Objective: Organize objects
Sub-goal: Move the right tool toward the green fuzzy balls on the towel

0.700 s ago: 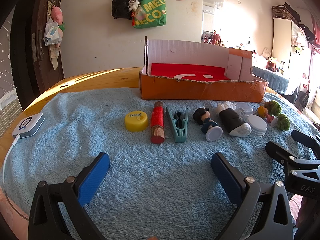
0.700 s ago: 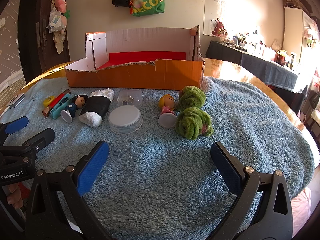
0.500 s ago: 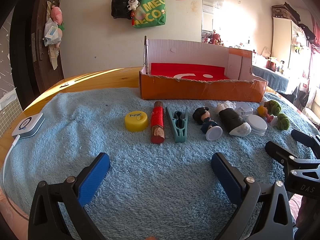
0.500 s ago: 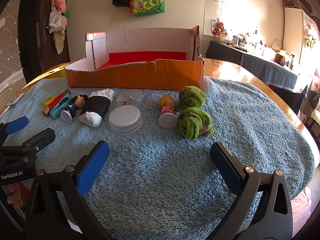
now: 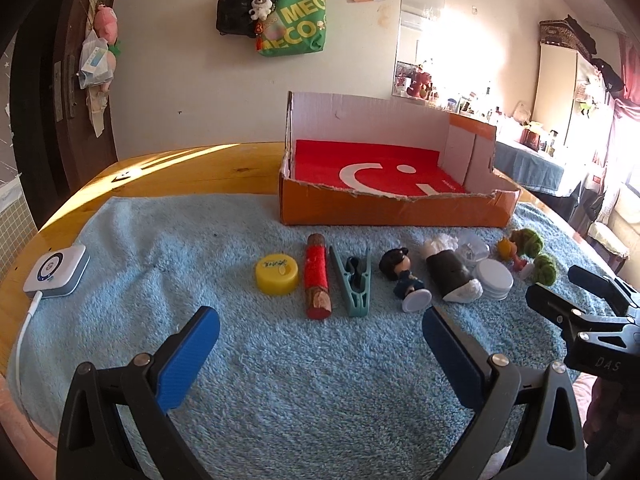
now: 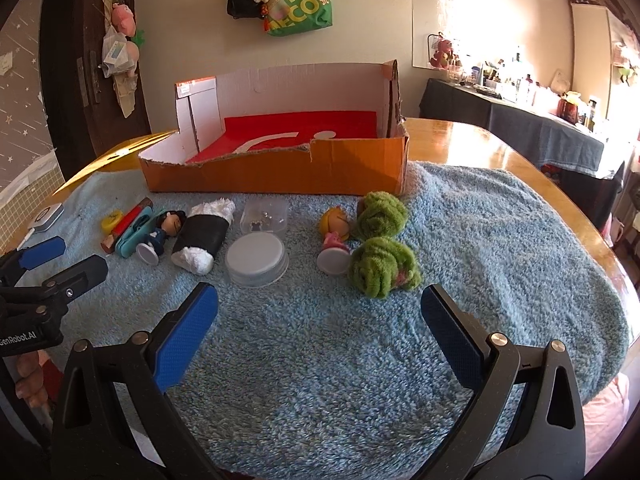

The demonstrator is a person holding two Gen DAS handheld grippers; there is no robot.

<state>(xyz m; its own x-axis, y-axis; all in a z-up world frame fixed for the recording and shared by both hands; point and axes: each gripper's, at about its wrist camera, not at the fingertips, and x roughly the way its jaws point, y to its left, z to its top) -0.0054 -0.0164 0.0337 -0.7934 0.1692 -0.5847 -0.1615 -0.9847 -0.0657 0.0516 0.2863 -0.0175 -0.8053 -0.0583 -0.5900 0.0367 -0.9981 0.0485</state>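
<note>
While both gape empty, left claw [image 5: 320,338] and right claw [image 6: 318,312] over bare blue towel [image 6: 500,248], short of the toy row.

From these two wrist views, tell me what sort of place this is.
Most likely a lived-in room at home, not a lab or workshop. A green tote bag and black backpack hang on the wall, a wooden table carries a blue fluffy towel, and a cluttered side counter stands by a sunny window.

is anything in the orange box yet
No, the orange box shows only its bare red floor, and the toys, such as the yellow cap, lie on the blue towel in front of it.
</note>
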